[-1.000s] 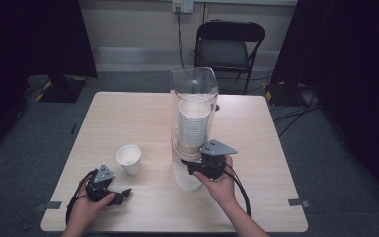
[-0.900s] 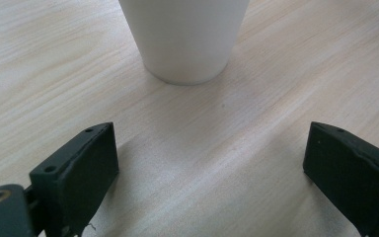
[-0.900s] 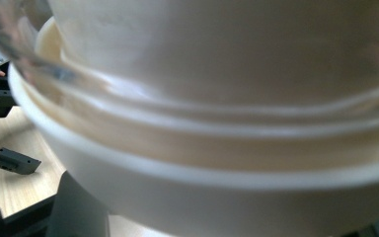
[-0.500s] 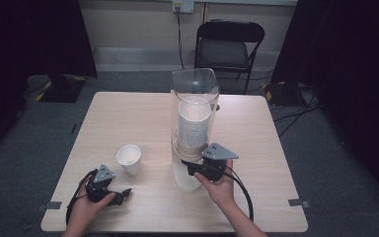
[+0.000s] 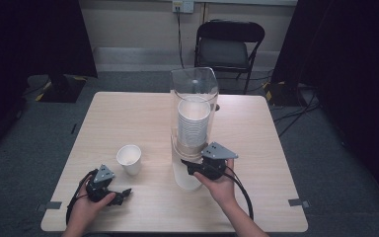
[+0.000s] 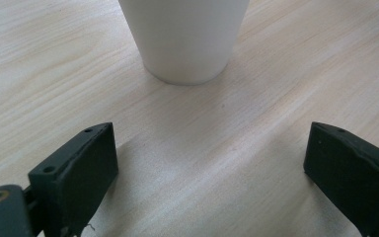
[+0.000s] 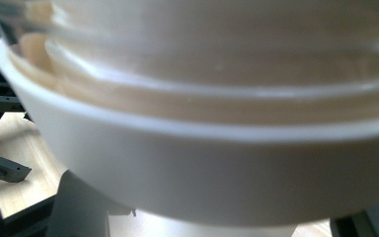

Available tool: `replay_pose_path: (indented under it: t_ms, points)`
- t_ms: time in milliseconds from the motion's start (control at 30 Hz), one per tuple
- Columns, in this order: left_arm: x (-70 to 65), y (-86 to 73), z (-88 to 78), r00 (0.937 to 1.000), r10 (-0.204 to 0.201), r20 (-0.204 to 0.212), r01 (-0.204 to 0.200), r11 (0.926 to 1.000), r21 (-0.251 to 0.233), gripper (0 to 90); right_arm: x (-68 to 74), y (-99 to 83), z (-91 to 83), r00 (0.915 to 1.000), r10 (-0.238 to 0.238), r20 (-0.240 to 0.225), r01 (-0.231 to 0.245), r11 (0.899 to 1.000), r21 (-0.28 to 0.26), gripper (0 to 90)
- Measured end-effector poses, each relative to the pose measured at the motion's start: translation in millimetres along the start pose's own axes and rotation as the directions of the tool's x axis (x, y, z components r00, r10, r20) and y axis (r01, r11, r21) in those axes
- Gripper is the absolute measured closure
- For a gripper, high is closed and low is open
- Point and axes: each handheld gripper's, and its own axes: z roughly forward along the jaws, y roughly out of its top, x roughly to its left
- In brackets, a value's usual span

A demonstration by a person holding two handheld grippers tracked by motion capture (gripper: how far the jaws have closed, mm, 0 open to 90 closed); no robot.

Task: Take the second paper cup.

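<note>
My right fingers (image 5: 189,168) squeeze the bottom paper cup (image 5: 186,174) under the clear cup dispenser (image 5: 194,106). My left fingers (image 5: 124,193) are wide apart, near the lone cup (image 5: 129,159) left of the dispenser.

A tall clear plastic cup dispenser (image 5: 194,94) stands upright near the middle of the light wooden counter (image 5: 128,113), holding a stack of white paper cups (image 5: 193,123). The lowest white cup (image 5: 187,177) hangs out of its bottom opening (rim up, base near the counter). To its left, a single white paper cup (image 5: 129,159) stands upright, apart from the dispenser.
</note>
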Motion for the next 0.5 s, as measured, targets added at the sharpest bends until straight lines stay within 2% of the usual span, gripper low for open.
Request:
replay_pose_path:
  t_ms: [167, 267, 433, 500]
  points:
    - [-0.1, 0.1, -0.1, 1.0000, 0.001, 0.000, -0.001, 1.0000, 0.003, 5.5, 2.3, 3.3, -1.9, 0.9996, -0.017, 0.024, 0.017, 1.000, -0.010, 31.2]
    - [-0.3, 0.2, 0.0, 1.0000, 0.000, -0.003, 0.000, 1.0000, 0.003, 5.4, 1.8, 7.2, -2.8, 0.9998, 0.008, 0.016, -0.008, 1.000, -0.016, 30.3]
    - [-0.3, 0.2, 0.1, 1.0000, 0.001, -0.002, -0.001, 1.0000, 0.002, 5.2, 0.7, 8.1, -0.4, 0.9998, 0.020, 0.005, -0.020, 1.000, -0.008, 32.6]
    - [-0.3, 0.2, 0.1, 1.0000, 0.000, -0.002, 0.000, 1.0000, 0.003, 5.2, 0.4, 5.3, -0.2, 1.0000, 0.000, 0.004, 0.000, 1.000, -0.017, 33.5]
